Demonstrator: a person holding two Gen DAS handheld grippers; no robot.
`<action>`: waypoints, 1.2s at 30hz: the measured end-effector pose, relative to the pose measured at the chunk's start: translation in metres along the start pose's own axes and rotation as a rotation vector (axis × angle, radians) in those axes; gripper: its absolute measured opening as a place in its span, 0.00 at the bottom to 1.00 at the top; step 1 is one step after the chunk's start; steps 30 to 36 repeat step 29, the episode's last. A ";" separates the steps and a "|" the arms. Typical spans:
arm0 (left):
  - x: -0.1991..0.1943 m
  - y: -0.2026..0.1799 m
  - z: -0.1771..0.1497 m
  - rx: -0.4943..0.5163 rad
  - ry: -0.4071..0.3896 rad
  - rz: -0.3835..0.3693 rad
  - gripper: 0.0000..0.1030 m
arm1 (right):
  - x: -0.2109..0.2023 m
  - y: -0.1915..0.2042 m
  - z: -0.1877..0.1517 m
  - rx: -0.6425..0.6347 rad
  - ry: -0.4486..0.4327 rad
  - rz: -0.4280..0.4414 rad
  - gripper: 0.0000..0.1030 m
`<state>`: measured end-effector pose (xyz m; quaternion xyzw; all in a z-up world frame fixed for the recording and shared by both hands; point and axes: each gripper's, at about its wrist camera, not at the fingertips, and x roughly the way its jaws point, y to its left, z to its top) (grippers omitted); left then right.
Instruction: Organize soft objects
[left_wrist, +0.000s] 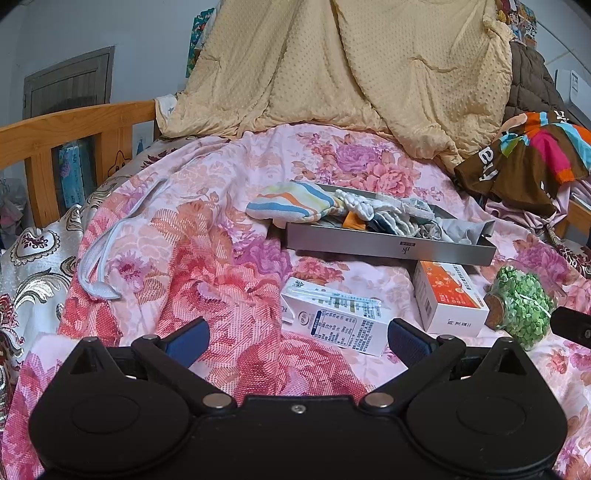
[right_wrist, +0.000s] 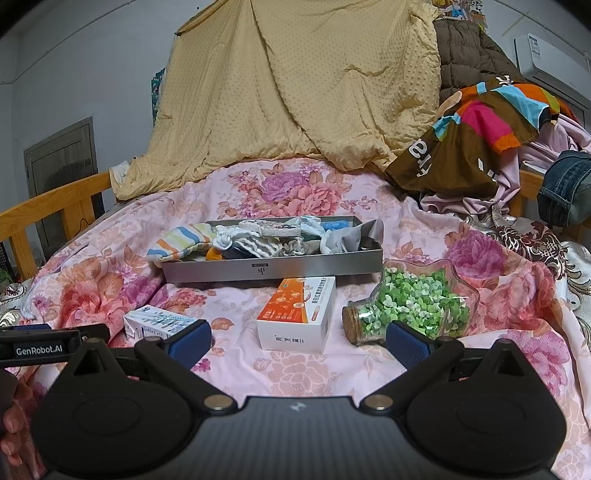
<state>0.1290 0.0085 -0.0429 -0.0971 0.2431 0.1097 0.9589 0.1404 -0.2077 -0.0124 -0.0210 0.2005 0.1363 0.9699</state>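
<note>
Both grippers, left (left_wrist: 297, 341) and right (right_wrist: 298, 341), were wide open, empty. Striped sock (right_wrist: 181, 242) overhung the tray (right_wrist: 273, 271) at 10 o'clock; a nudge could drop it.

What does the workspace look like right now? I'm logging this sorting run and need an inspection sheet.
Surface: floral bedspread, rumpled.
Job's things: metal tray filled with socks; striped sock hangs over its left end.
Clutter: orange-and-white box, milk carton, and glass jar of green bits lie in front of the tray.
Grippers: left gripper and right gripper open, empty.
Cables: white cord on the bedspread, left.
Surroundings: yellow blanket, clothes pile, wooden bed rail.
</note>
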 end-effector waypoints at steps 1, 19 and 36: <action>0.000 0.000 -0.001 0.001 -0.001 0.000 0.99 | 0.000 0.000 0.000 0.000 0.000 0.000 1.00; 0.004 0.000 -0.003 -0.014 0.040 0.011 0.99 | 0.003 0.001 -0.005 -0.007 0.010 0.003 1.00; 0.003 -0.002 -0.004 0.000 0.034 0.008 0.99 | 0.005 0.003 -0.006 -0.011 0.018 0.006 1.00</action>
